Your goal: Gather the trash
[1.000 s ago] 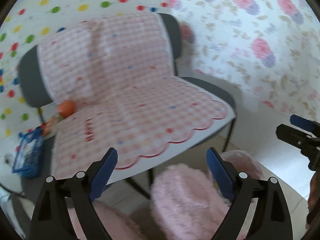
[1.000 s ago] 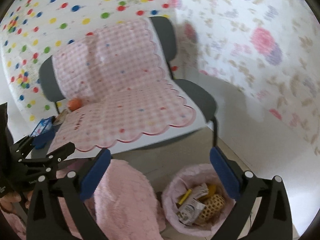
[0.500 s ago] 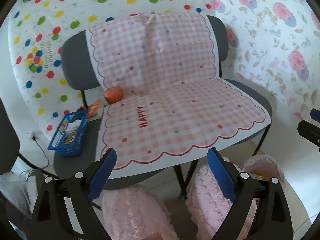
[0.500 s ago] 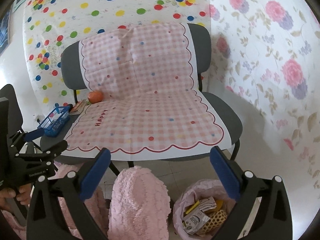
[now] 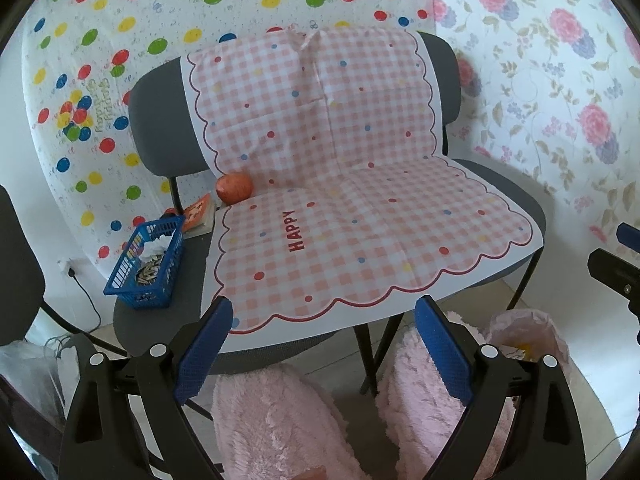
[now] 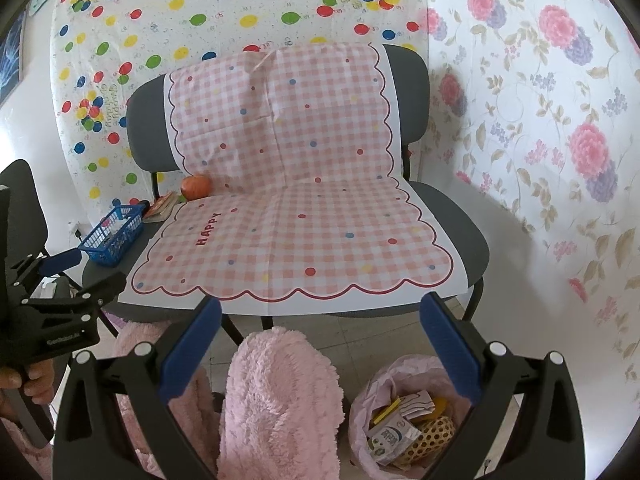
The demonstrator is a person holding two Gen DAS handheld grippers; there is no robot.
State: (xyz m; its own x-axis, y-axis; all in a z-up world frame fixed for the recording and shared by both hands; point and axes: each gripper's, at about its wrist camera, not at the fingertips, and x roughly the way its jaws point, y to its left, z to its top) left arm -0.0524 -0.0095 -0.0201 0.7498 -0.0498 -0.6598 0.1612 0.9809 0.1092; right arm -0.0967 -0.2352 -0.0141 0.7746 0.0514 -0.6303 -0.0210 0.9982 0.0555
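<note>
Right tool (image 6: 320, 344) agape above cloth edge (image 6: 296, 294); left tool (image 5: 324, 340) likewise.

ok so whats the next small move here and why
Probably ease the left gripper toward the blue basket at the seat's left end. Both grippers are open and empty, the checked cloth looks bare, the trash bag already holds cartons, and the basket seems to hold scraps.

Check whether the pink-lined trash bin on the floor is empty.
No: the pink-lined trash bin already holds a small carton and other scraps.
</note>
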